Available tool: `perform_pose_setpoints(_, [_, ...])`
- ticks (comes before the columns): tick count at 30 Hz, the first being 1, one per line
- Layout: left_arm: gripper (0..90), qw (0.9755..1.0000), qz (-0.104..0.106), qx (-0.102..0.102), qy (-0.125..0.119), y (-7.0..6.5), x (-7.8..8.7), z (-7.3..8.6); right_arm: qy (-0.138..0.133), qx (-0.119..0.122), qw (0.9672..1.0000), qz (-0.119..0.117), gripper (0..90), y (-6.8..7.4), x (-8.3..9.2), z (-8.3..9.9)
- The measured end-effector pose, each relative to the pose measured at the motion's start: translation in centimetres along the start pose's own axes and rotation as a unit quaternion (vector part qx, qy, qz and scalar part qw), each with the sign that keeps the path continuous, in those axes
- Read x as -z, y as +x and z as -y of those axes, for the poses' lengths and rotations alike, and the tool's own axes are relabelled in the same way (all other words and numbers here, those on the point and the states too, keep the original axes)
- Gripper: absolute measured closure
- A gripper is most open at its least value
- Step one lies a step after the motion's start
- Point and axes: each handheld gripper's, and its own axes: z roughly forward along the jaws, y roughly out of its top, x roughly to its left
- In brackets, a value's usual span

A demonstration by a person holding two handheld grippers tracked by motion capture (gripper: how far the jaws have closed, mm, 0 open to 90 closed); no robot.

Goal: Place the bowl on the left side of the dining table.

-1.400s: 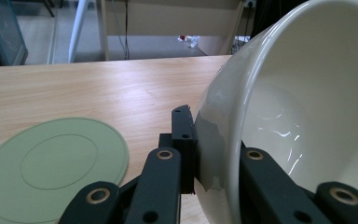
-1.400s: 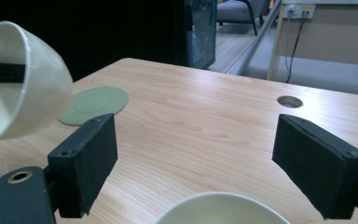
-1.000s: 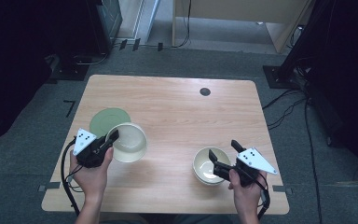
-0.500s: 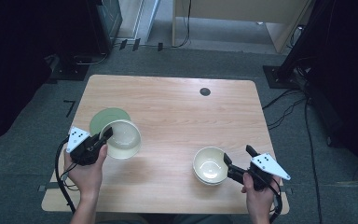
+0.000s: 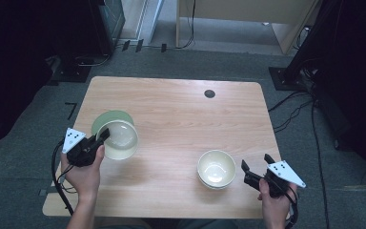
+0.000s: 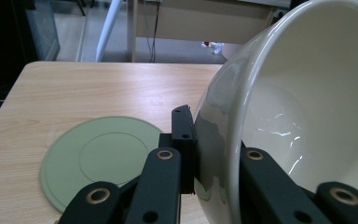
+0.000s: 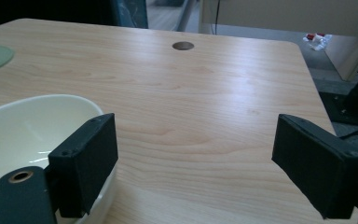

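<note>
A shiny cream-white bowl (image 5: 119, 139) is seen, and another cream-white bowl (image 5: 216, 169). A pale green plate (image 6: 98, 161) is seen on the light wooden table (image 5: 171, 109).

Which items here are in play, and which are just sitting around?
In play: white bowl clamped in the left gripper; stacked bowls beside the open right gripper.
Idle: green plate; table grommet.
</note>
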Motion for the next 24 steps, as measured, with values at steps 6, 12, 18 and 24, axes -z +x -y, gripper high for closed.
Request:
perform_pose_setpoints(6, [83.7, 0.9999, 0.004, 0.009, 0.001, 0.8, -0.4, 0.0, 0.015, 0.006, 0.9997, 0.02, 13.7, -1.4, -0.2, 1.3])
perform_pose_setpoints(12, [83.8, 0.9999, 0.002, 0.011, 0.005, 1.5, -0.8, -0.2, 0.04, -0.001, 0.9987, 0.032, 13.6, -2.8, -0.5, 2.5])
perform_pose_setpoints(18, [83.7, 0.9998, -0.001, 0.016, 0.01, 2.2, -1.2, -0.2, 0.063, -0.009, 0.997, 0.044, 13.6, -4.2, -1.1, 3.7])
perform_pose_setpoints(24, [83.7, 0.9997, -0.01, 0.017, 0.015, 2.8, -1.6, -0.5, 0.095, -0.014, 0.9938, 0.056, 13.8, -5.0, -1.8, 4.8])
